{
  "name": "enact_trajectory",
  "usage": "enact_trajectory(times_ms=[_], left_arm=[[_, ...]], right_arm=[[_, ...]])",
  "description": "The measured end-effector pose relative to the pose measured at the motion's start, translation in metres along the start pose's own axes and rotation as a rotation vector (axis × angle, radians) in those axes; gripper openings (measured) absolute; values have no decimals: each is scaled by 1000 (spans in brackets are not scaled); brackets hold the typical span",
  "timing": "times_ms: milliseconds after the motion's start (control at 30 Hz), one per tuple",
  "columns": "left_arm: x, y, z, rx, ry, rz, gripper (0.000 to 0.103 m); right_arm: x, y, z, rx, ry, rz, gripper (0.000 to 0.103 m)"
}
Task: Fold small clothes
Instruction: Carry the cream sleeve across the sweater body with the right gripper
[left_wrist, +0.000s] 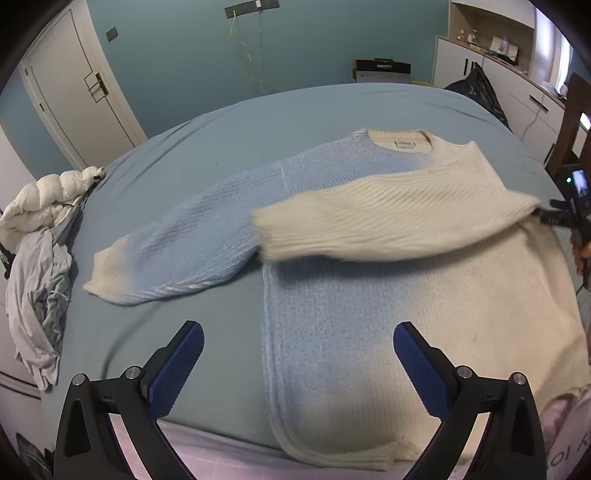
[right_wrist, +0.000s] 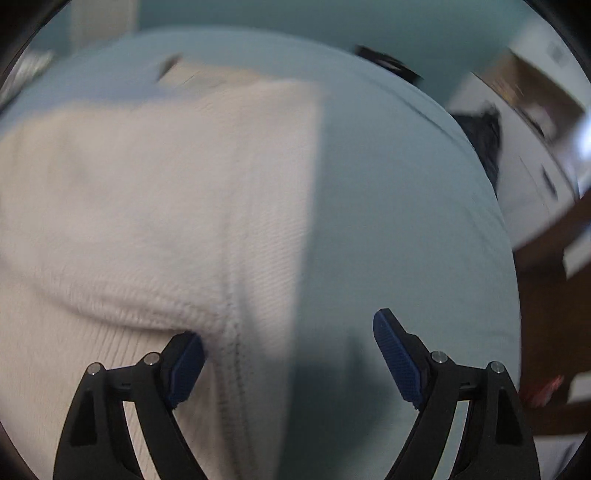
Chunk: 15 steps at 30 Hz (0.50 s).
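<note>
Currently both tongs gape empty: the left gripper (left_wrist: 297, 363) hovers over the knit sweater's (left_wrist: 369, 314) hem, the right gripper (right_wrist: 288, 354) straddles its side seam. The folded cream sleeve (left_wrist: 369, 225) could slide back if snagged.

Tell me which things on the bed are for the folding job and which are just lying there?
For the job:
- blue and cream sweater, spread flat, its cream sleeve folded across its body
- left gripper, open
- right gripper, open at the sweater's edge

Just lying about:
- white puffy jacket
- crumpled grey cloth
- black bag at the far corner
</note>
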<state>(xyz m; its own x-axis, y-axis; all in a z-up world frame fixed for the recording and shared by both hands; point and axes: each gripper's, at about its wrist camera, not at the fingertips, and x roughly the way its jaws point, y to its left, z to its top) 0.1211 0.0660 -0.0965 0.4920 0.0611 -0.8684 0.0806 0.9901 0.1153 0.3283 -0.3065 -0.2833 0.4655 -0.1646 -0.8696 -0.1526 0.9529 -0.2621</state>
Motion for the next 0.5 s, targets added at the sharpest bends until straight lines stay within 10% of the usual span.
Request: enact_trajectory(times_ms=[167,300,433,500], left_arm=[[-1,3,1,-14,-1,-4,103],[-1,5,1,-19,0,-3,103],[-1,9,3,-29,0,1,103],[-2,11,2,-36,-3,-1,103]], right_arm=[[13,-82,-17,384,81,-104,90],[54,-120,-57,621,252,97,102],[31,-110,-38,573,276,124,102],[-5,-86,-16,465,256,-12,102]])
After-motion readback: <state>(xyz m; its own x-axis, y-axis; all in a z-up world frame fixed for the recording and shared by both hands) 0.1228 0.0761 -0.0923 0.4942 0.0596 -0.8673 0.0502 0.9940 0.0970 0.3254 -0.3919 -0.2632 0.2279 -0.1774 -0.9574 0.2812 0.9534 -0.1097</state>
